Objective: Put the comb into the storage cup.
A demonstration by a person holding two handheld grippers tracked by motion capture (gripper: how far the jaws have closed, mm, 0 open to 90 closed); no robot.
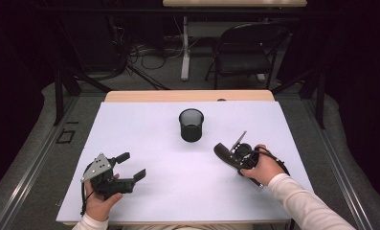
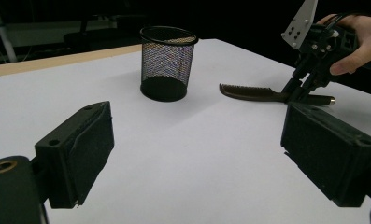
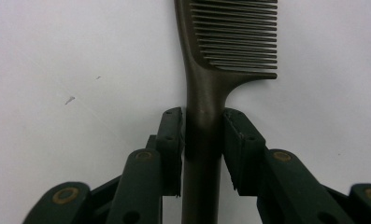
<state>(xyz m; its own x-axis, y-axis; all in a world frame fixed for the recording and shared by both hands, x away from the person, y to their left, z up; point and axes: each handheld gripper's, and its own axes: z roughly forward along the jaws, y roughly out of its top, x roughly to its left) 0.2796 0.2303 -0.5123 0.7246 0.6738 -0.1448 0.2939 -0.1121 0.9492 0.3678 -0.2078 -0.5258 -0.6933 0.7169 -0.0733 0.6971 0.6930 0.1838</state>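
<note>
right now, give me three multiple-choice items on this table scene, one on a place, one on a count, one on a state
1. Where does the comb lie from the mesh cup in the high view?
A. left of it
B. right of it and nearer the person
C. inside it

2. How many mesh cups stand on the table?
A. one
B. two
C. three

3. How do the right gripper's jaws stand?
A. wide open over bare table
B. closed on the comb's handle
C. closed on the cup's rim

Answers:
1 B, the high view shows the comb right of the cup, toward the near edge.
2 A, only one cup stands there.
3 B, the right gripper view shows both pads against the handle.
</note>
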